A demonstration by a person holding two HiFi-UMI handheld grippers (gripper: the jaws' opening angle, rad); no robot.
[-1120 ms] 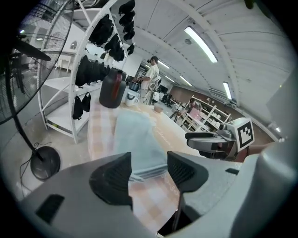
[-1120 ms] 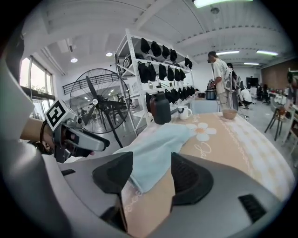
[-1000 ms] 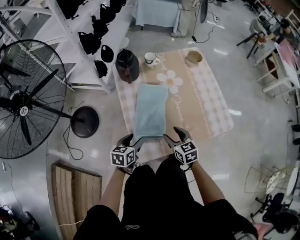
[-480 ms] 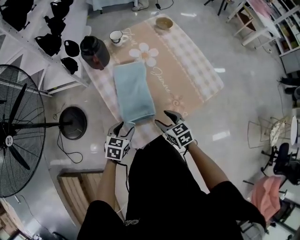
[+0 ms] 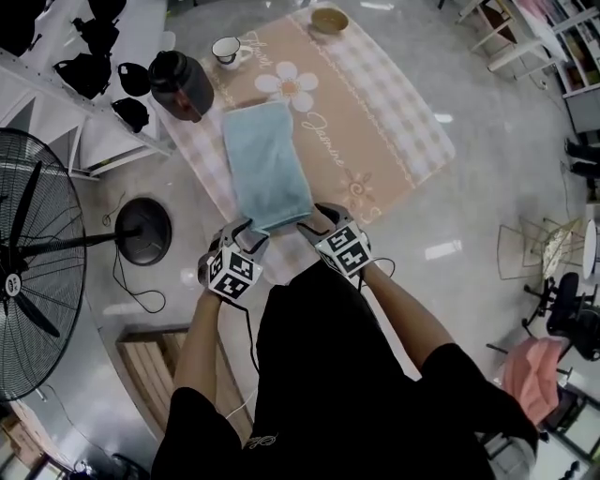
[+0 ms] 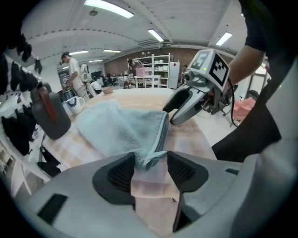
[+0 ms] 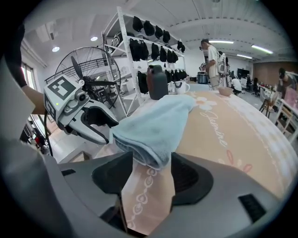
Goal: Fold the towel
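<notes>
Both tongs stand open, each astride a near corner of the towel: the left tongs [image 6: 150,163] have the thin, layered corner lying loose between the pads, and the right tongs [image 7: 148,169] have the thicker rolled edge in their gap, neither pinched yet.

The light blue towel [image 5: 265,164] lies flat as a long narrow strip, seemingly already doubled lengthwise. It rests on the left part of a peach checked picnic mat [image 5: 375,122] spread on the floor, with its near end just in front of the person's knees. The step in hand looks like taking hold of the near end for a crosswise fold. The next move calls for closing both tongs on all layers together, then carrying the end evenly over to the far edge.

Beyond the far end stand a dark jug [image 5: 178,86], a mug [image 5: 228,49] and a bowl [image 5: 330,19].
</notes>
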